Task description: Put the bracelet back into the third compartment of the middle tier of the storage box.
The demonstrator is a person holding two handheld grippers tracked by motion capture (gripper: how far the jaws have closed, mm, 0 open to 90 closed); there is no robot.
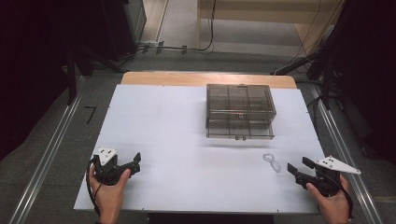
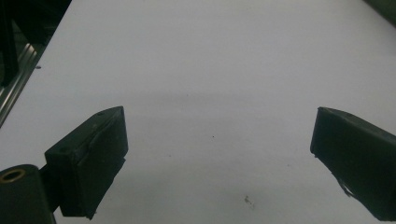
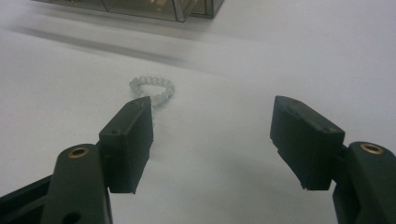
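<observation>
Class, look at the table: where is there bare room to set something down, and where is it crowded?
Free: the white table left of the clear box, and the middle between the left claw and the bead bracelet. Crowded: the right front, where the bracelet lies by the right claw.

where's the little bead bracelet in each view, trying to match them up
High view: the bead bracelet lies on the white table, right of centre, before the right gripper.
Left gripper view: not in it.
Right gripper view: upper middle, beyond the left-hand jaw.
Shared landmark: the smoky clear drawer box, at the top edge.
</observation>
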